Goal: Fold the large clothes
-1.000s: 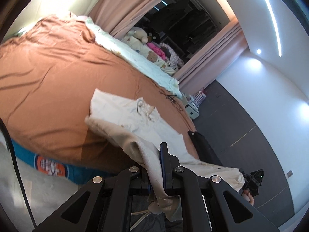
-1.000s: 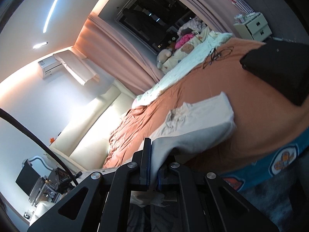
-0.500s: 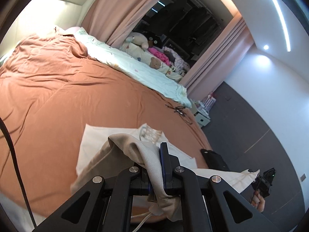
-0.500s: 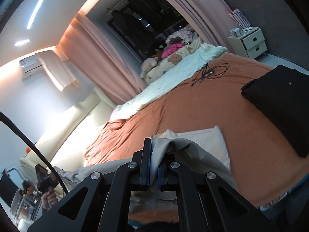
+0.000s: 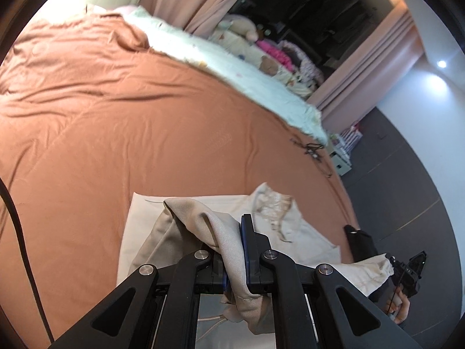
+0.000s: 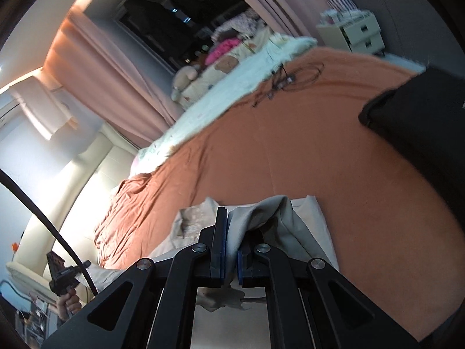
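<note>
A large cream-beige garment (image 5: 293,232) lies on the orange bedspread (image 5: 130,122) near the bed's front edge, its collar toward the middle. My left gripper (image 5: 232,250) is shut on one bunched edge of it, held above the flat part. My right gripper (image 6: 231,241) is shut on the other edge of the garment (image 6: 308,226). In the left wrist view the right gripper (image 5: 407,270) shows at the far right, with cloth stretched toward it. In the right wrist view the left gripper (image 6: 62,273) shows at the lower left.
A folded black item (image 6: 421,122) lies on the bed to the right. A tangled cable (image 6: 287,80) lies near a pale quilt (image 5: 232,69) with soft toys (image 5: 241,29). A white drawer unit (image 6: 354,33) stands beside the bed. Curtains (image 5: 197,0) hang behind.
Both grippers have carried the held garment edges forward and up over the bed, so the lifted cloth now lies over the flat part. Both stay shut on the cloth.
</note>
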`<state>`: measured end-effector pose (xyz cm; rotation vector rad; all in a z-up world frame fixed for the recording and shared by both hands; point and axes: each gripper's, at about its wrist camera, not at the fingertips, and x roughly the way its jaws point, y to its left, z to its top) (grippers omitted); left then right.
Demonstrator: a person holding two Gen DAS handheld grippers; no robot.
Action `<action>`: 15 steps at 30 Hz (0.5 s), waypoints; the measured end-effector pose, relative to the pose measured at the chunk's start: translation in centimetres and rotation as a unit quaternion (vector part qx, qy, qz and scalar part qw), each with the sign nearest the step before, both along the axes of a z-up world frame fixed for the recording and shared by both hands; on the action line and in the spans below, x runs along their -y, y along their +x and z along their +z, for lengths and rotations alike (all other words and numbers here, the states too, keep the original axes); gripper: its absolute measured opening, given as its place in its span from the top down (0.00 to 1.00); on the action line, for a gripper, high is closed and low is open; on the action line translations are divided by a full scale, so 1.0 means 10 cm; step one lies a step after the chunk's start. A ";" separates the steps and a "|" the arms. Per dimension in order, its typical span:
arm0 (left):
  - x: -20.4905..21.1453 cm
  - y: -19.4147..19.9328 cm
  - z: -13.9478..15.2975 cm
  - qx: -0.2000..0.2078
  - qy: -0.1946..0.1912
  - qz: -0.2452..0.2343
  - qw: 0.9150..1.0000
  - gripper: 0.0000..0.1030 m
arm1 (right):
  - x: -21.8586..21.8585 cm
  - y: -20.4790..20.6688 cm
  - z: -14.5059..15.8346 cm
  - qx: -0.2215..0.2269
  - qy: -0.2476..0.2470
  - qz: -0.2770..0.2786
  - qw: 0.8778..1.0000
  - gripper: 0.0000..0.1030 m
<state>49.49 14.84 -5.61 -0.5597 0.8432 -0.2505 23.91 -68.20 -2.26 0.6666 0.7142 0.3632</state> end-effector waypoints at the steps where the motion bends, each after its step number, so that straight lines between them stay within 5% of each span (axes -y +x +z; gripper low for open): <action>1: 0.02 0.10 -0.09 -0.008 0.000 0.000 1.000 0.92 | -0.01 0.09 -0.03 -0.009 0.003 -0.002 1.000 0.98; 7: 0.19 0.64 -0.60 -0.066 0.051 -0.009 0.996 0.89 | -0.16 0.50 -0.36 -0.073 0.002 -0.001 0.997 0.95; 8: 0.22 0.74 -0.73 -0.078 0.062 -0.013 0.995 0.82 | -0.19 0.54 -0.38 -0.077 0.009 -0.001 0.997 0.90; 10: 0.23 0.86 -0.89 -0.092 0.063 -0.016 0.994 0.65 | -0.20 0.60 -0.39 -0.078 0.010 -0.009 0.997 0.60; 11: 0.23 0.90 -0.95 -0.096 0.059 -0.017 0.993 0.54 | -0.19 0.59 -0.36 -0.070 0.009 -0.015 0.997 0.29; 12: 0.23 0.92 -0.98 -0.097 0.056 -0.016 0.994 0.46 | -0.19 0.56 -0.31 -0.059 0.004 -0.025 0.998 0.16; 15: 0.26 0.94 -0.98 -0.092 0.054 -0.021 0.994 0.33 | -0.24 0.48 -0.17 -0.046 0.000 -0.018 0.999 0.16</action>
